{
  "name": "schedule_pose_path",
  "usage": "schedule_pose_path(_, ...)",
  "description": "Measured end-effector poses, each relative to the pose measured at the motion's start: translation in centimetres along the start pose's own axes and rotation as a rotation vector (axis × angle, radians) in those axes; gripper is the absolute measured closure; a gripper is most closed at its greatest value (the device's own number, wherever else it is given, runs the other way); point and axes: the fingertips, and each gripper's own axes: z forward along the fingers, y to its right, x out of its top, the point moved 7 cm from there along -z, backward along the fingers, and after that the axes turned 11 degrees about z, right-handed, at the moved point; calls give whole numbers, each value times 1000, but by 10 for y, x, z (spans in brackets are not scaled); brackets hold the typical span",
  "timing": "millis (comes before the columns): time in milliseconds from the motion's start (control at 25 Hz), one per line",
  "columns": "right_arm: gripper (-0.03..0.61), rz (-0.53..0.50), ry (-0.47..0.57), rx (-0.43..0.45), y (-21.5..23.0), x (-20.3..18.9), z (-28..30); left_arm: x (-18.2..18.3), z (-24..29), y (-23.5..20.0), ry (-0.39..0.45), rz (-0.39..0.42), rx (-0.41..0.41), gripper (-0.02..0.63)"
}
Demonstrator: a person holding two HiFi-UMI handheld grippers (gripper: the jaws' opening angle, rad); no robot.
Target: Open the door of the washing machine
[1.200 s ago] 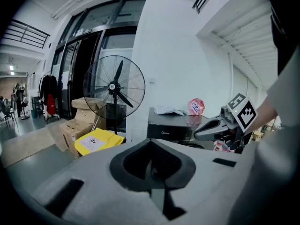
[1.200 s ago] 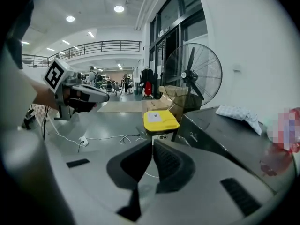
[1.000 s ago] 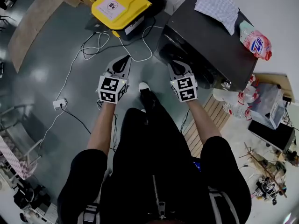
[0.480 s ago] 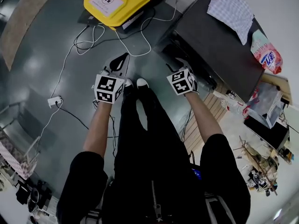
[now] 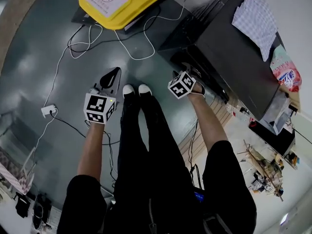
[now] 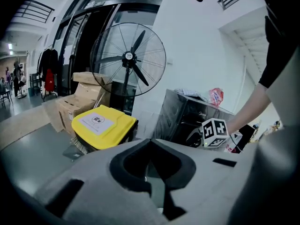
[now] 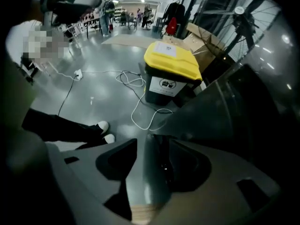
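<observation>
Well, my left gripper [image 6: 151, 141] hangs closed, empty. My right gripper [image 7: 153, 140] is opening, nothing pinched; just right of it stands the dark grey boxy washing machine [image 5: 234, 52]. Closing short of its door [image 5: 202, 65], I'd clamp bare cabinet and slip.

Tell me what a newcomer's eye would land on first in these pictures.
The yellow-lidded bin stands out most, bright against the grey at the top of the head view. Next comes the big dark washing machine at that view's right, with a checked cloth lying on its top. In the left gripper view a large round fan rises above the bin.
</observation>
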Motion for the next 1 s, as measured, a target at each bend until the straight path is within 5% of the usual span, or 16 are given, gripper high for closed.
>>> schedule_pose_path(280,339,-190,-163,-105,-5,2,48,-41,11,-6,-46,-41,-47,614)
schedule_pose_path(560,327,-276,-372,-182,-6,-1,78,-66,19,-12,-62,-49,-89,613)
schedule_pose_path(800,445,-422,-479,-269,-5,-8,85,-76,13,-19,-55,-53,-85,614)
schedule_pose_path(1000,456,-407,-475,-267,-5,-4,85,-83,1,-41,-30,-73,-31,614)
